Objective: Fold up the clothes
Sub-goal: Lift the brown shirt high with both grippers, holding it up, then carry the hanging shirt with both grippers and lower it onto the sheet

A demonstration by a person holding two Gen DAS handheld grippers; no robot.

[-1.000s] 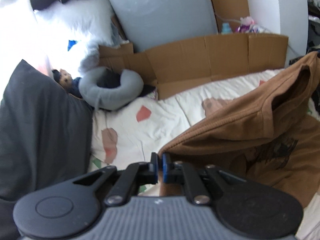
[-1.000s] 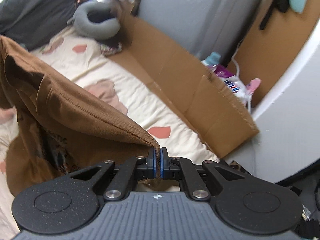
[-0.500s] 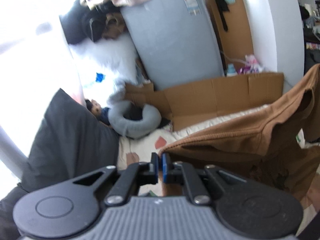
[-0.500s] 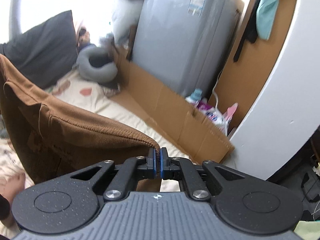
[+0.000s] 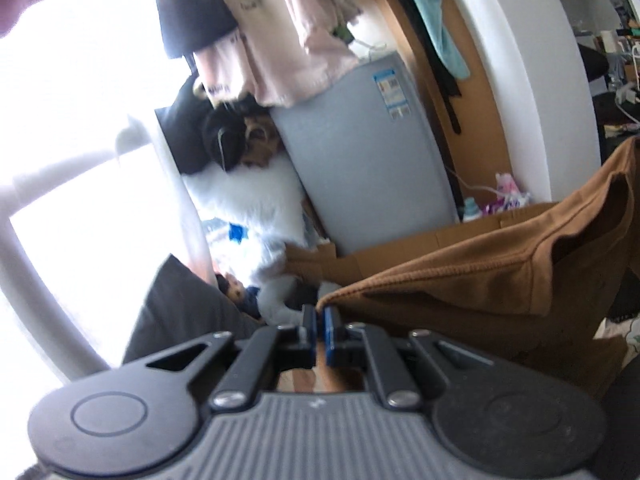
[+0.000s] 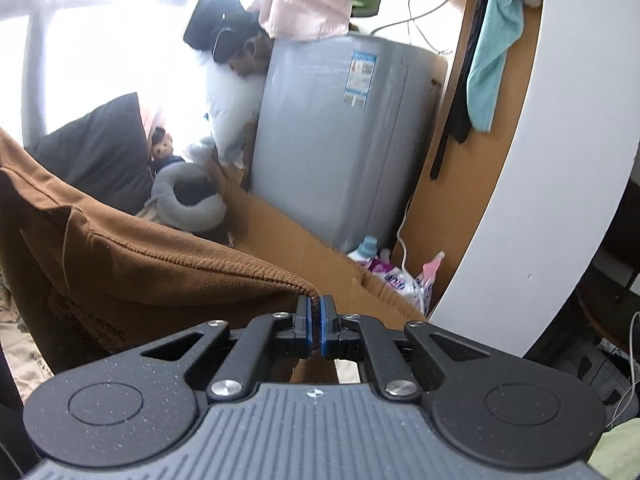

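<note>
Brown fleece fills the lower half of both views: the brown garment [image 5: 480, 280] hangs stretched between my two tongs, off the bed. My left tongs [image 5: 319, 322] are closed tight on one corner of its hem at the bottom centre of the left wrist view, and the cloth runs from there up to the right edge of the frame, where it folds over into a dark pocket. My right tongs [image 6: 314, 314] are likewise pinched shut on the other corner at the bottom centre of the right wrist view, with the stitched hem [image 6: 192, 260] running off to the left edge and the rest of the garment sagging below it.

Behind the cloth, a grey appliance [image 6: 340, 140] stands at the middle of the right view, a cardboard sheet [image 6: 304, 252] leaning low in front of it. To its left lie a grey neck pillow [image 6: 188, 204] and a dark cushion [image 6: 100, 152]. Pink clothing [image 5: 288, 40] hangs across the top.
</note>
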